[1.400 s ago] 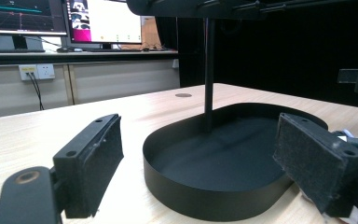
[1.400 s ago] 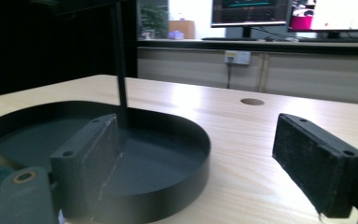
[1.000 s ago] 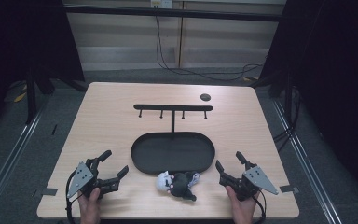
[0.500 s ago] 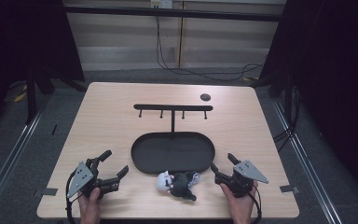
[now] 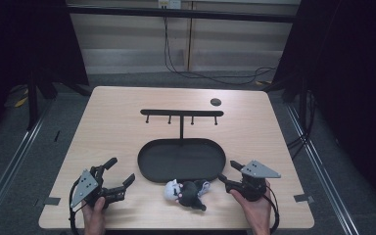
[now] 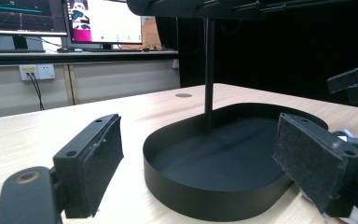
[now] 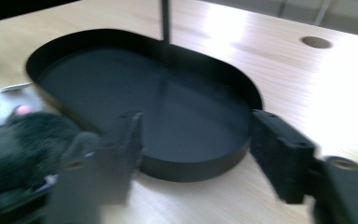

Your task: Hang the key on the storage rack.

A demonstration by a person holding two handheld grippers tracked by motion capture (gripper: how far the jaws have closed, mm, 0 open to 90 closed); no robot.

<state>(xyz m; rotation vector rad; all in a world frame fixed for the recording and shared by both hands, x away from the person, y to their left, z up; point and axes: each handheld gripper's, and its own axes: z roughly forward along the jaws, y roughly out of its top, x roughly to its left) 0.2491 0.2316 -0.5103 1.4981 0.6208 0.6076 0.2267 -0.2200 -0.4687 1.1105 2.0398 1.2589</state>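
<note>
A black oval tray [image 5: 181,159] sits at the table's middle front, and a T-shaped hook rack [image 5: 181,113] rises from its far rim. A black and white plush toy [image 5: 186,192] lies on the table just in front of the tray. My left gripper [image 5: 121,170] rests at the front left, open and empty, with the tray [image 6: 214,158] ahead of its jaws. My right gripper [image 5: 227,172] hovers to the right of the toy, pointing left. Its jaws have just been closing, but they stand open with nothing between them. In the right gripper view the toy [image 7: 18,144] lies left of its left jaw.
A small round hole [image 5: 215,102] marks the table's far right. A hand holds each gripper at the front edge. Bare wood lies to the left and right of the tray. Monitors stand on a desk [image 6: 74,51] beyond the table.
My right gripper has lifted a little and edged towards the toy, and its jaws have narrowed. The left gripper, the toy and the tray have not moved.
</note>
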